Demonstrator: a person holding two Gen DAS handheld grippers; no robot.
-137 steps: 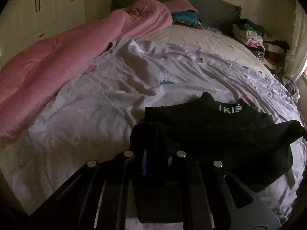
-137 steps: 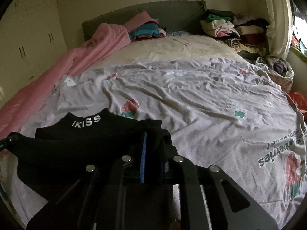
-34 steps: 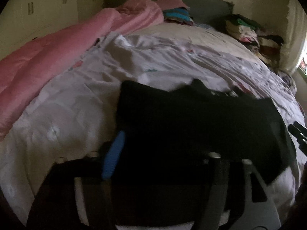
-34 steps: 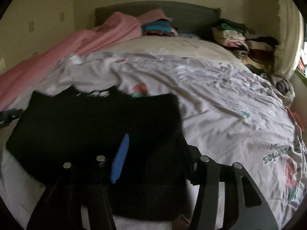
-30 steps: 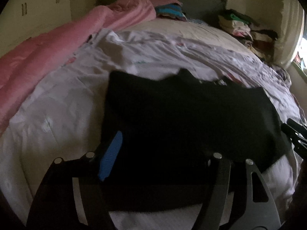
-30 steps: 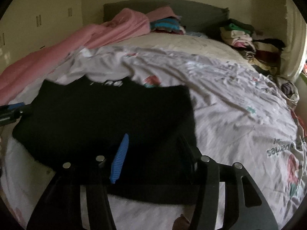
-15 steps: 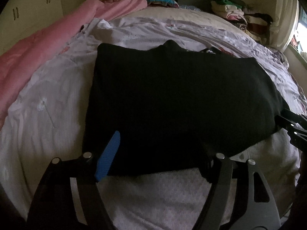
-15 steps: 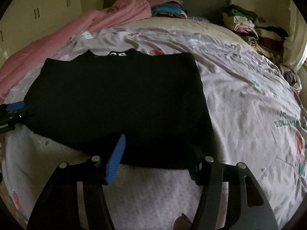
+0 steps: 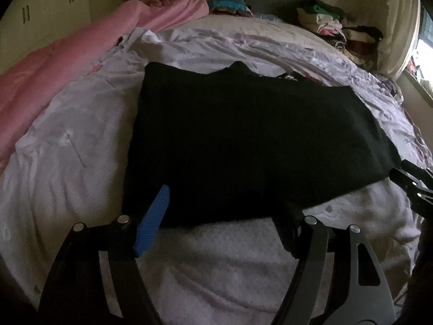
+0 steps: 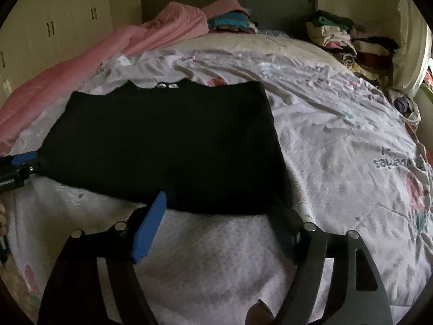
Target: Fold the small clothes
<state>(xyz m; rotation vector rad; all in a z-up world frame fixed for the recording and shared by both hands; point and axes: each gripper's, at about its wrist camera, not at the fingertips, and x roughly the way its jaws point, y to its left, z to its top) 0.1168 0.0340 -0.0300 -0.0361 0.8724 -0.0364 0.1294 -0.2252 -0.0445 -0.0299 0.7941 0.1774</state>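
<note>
A black top [image 9: 243,140] lies spread flat on the pale printed quilt [image 9: 75,146], its collar with white letters at the far edge. It also shows in the right wrist view [image 10: 167,140]. My left gripper [image 9: 224,211] is open and empty, just short of the top's near left hem. My right gripper [image 10: 222,211] is open and empty, just short of the near right hem. The left gripper's blue pad shows at the left edge of the right wrist view [image 10: 24,158]. The right gripper shows at the right edge of the left wrist view [image 9: 414,181].
A pink duvet [image 9: 54,62] lies along the left side of the bed. Piles of folded clothes [image 10: 341,38] sit at the far right corner, more [image 10: 230,21] by the grey headboard. Cupboards [image 10: 51,27] line the left wall.
Both grippers let go of the black top, opened wide and drew back toward the near edge. The top went from bunched and held to lying flat on the quilt.
</note>
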